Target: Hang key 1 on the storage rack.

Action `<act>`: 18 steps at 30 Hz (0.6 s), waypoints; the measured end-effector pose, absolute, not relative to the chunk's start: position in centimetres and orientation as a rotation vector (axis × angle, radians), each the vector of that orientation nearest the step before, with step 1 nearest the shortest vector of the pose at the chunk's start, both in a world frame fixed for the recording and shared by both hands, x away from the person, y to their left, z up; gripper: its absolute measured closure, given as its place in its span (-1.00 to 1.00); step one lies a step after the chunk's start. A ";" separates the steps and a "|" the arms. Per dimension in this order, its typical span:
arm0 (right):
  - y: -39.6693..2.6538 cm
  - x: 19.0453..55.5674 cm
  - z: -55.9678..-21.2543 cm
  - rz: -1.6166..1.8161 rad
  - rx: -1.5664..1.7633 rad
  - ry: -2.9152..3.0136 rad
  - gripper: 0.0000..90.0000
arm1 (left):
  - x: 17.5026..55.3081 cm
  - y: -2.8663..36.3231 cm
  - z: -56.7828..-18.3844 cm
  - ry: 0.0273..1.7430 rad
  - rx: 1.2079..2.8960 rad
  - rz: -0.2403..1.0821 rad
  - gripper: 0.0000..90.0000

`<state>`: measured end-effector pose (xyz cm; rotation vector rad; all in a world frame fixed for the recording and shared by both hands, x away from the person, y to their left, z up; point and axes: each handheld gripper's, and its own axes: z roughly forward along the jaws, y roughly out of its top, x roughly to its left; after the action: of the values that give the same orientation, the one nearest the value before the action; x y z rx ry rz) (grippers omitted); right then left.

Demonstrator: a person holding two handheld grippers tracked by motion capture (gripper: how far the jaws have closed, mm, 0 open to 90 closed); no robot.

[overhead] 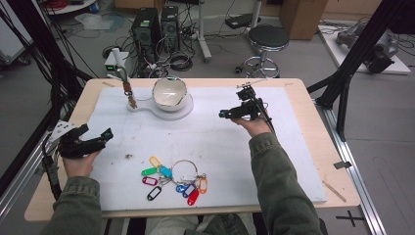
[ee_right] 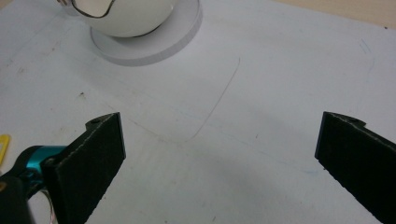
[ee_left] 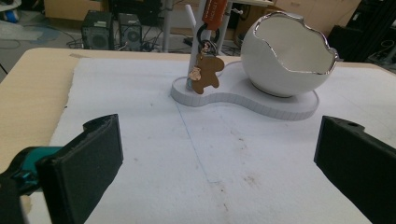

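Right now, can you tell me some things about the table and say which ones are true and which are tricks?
1. Both grippers are open and hold nothing. True: the left gripper and the right gripper have their jaws wide apart, with only the white mat between them.
2. The key tags are inside the bowl. False: the key tags lie on the mat near the person, and the bowl stands at the far side.
3. A brown charm hangs from the post beside the bowl. True: the charm dangles from the post.
4. The bowl is lying upside down. False: its opening faces upward, tilted, on its white base.
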<state>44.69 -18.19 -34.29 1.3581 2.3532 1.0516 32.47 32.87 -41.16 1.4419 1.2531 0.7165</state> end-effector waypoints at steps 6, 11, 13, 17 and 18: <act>-19.5 43.9 -35.0 1.062 1.381 2.340 -0.99 | 32.4 32.8 -41.2 1.256 1.445 0.713 -0.96; -20.6 43.3 -35.6 1.068 1.402 2.330 -0.99 | 32.4 32.6 -41.2 1.259 1.448 0.712 -0.96; -20.9 43.0 -35.8 1.065 1.408 2.330 -0.99 | 32.4 32.6 -41.2 1.258 1.454 0.715 -0.96; -21.4 42.4 -36.2 1.048 1.402 2.328 -0.99 | 32.4 32.6 -41.2 1.259 1.454 0.715 -0.96; -21.5 42.2 -36.4 1.048 1.405 2.325 -0.99 | 32.4 32.6 -41.2 1.258 1.454 0.714 -0.96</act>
<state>42.21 -21.55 -36.41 1.4053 2.3245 1.0476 32.39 32.59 -41.24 1.4545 1.2579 0.7142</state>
